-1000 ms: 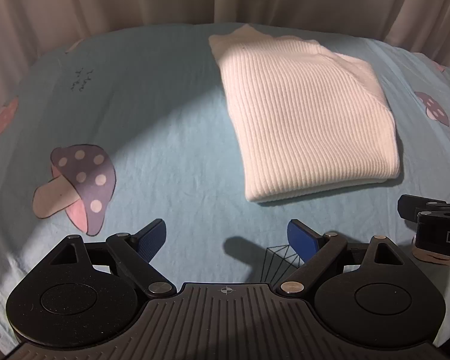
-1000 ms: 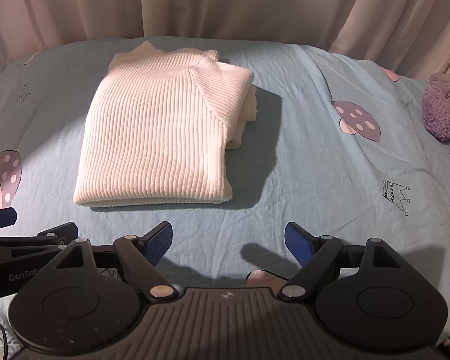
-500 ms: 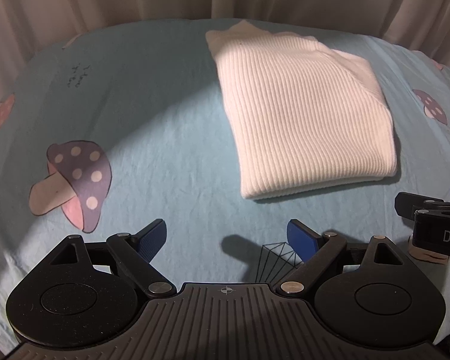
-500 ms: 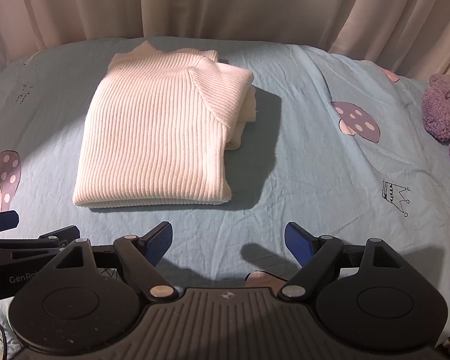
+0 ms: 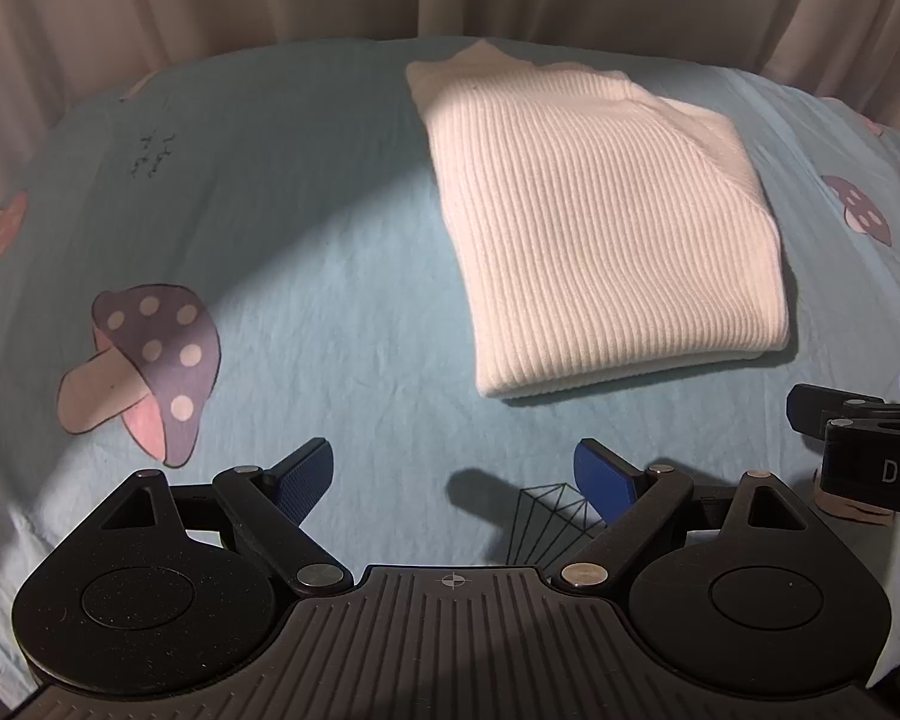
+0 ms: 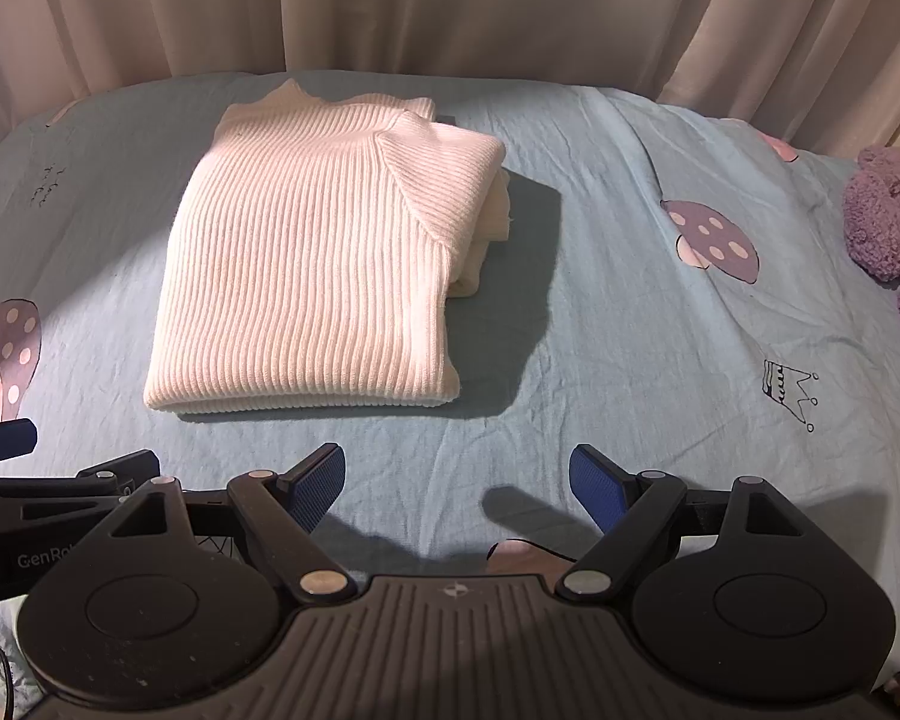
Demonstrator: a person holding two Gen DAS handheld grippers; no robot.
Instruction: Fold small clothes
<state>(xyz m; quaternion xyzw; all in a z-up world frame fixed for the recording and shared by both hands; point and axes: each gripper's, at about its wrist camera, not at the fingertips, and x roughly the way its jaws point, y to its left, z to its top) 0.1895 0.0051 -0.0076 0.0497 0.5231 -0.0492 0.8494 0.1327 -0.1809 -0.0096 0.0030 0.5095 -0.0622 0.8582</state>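
Hovering low over the bed sheet [image 6: 600,324], the right gripper [image 6: 457,480] has its blue-padded fingers [image 6: 594,480] spread wide with nothing between them, and the left gripper [image 5: 453,477] stands the same way, its fingers [image 5: 303,477] wide and empty. Ahead of both, and apart from either, lies the white ribbed sweater [image 6: 312,264], folded into a thick rectangle on the sheet. Its long axis runs away from the fingers, the near hem closest and the collar at the far end. From the right fingers it sits ahead and a little to the left; from the left fingers the sweater [image 5: 600,228] sits ahead and to the right, so it lies between the two, neither clearly nearer. By my reading the fold looks nearly or fully done, and any further move would start at that near hem. Folded layers bulge out on the sweater's right side, but how many is hard to tell. A purple plush toy [image 6: 888,222] is cut off at the edge, far right of the right fingers.
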